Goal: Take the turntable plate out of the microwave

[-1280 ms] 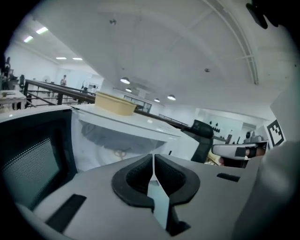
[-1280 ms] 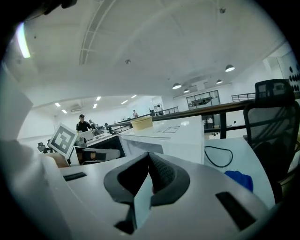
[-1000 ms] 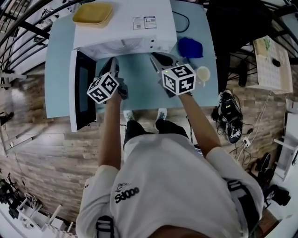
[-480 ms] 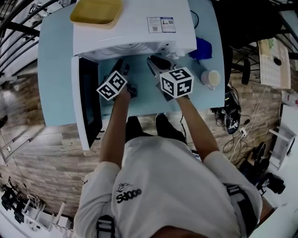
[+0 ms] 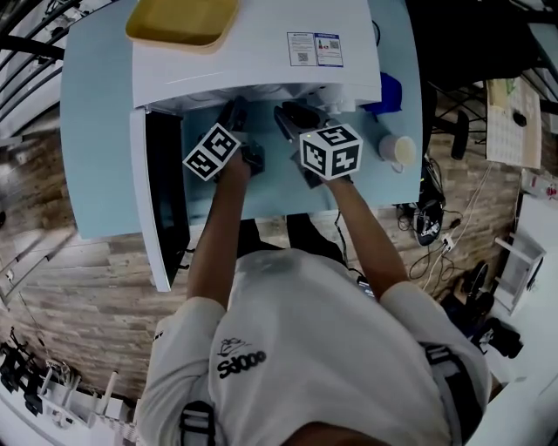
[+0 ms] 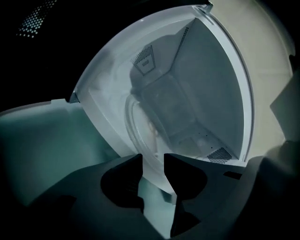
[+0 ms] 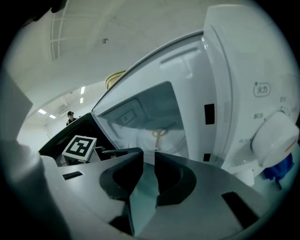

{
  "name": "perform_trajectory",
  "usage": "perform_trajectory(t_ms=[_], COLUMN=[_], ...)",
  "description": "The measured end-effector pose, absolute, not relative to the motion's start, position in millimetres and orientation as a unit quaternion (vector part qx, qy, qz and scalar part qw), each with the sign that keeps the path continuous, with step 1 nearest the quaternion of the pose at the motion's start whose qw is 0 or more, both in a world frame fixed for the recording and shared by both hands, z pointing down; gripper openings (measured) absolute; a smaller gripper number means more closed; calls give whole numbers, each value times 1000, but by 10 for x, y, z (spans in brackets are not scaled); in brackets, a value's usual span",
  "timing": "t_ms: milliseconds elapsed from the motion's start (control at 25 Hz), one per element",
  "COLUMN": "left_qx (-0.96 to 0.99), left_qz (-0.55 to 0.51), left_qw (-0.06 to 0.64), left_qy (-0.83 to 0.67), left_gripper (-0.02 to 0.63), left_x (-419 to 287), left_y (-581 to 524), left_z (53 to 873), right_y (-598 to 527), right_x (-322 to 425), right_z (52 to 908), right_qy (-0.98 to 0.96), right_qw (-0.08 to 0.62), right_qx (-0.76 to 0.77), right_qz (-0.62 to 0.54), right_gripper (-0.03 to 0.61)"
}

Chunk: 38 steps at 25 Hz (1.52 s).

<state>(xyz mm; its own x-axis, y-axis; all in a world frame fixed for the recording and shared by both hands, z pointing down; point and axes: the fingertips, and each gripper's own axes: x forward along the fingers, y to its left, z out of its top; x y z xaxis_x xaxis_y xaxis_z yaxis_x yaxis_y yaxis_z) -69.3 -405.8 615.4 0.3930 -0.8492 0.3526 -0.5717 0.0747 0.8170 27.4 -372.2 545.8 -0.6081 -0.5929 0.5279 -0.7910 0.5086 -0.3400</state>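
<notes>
Microwave [image 5: 261, 52], door [image 5: 166, 192] swung open, turntable plate [image 6: 140, 131] inside; left gripper [image 6: 153, 157] and right gripper [image 7: 149, 154] at its mouth, both jaw pairs just opening, spread, nothing pinched

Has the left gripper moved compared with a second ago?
Yes: the left gripper dropped from level with the top of the microwave to face its open cavity; jaws have just been opening, gripping nothing.

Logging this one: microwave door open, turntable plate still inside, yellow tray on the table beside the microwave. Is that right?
Not quite. The yellow tray sits on top of the microwave, not on the table beside it, as the head view shows. The door is open and the turntable plate is still inside.
</notes>
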Motion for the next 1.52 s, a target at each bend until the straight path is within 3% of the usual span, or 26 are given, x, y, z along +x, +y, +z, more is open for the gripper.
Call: perform_trajectory(t_ms=[240, 360, 560, 920, 1040, 1080, 1160, 1440, 1520], left_qx=[651, 657, 693, 714, 729, 734, 738, 713, 702], left_qz=[-164, -150, -136, -102, -106, -105, -104, -93, -115], left_qw=[526, 521, 493, 467, 443, 438, 442, 464, 480], left_qy=[-522, -524, -507, -512, -510, -509, -500, -517, -514], left_gripper=[141, 64, 66, 64, 29, 29, 29, 34, 120], left_x=[-731, -763, -721, -653, -631, -619, -580, -696, -748], left_y=[-4078, -4056, -4089, -4060, -4087, -4111, -4144, -3972, -3953], left_z=[6141, 6155, 6044, 6021, 5895, 5853, 5832, 6013, 6039], right_y=[-3753, -3766, -3948, -4276, -4334, -4341, -4348, -4315, -4266], right_x=[178, 118, 5, -200, -203, -195, -163, -124, -130], right_z=[5670, 5804, 5931, 6001, 6018, 6031, 6075, 6094, 6074], right_qy=[-818, -797, -769, -736, -716, -709, -695, -665, -667], right_qw=[103, 61, -7, -85, -107, -115, -124, -175, -179], right_qx=[399, 387, 375, 369, 369, 371, 378, 363, 359], right_qz=[401, 459, 517, 562, 583, 589, 599, 629, 627], right_gripper=[58, 86, 138, 141, 141, 131, 41, 32, 32])
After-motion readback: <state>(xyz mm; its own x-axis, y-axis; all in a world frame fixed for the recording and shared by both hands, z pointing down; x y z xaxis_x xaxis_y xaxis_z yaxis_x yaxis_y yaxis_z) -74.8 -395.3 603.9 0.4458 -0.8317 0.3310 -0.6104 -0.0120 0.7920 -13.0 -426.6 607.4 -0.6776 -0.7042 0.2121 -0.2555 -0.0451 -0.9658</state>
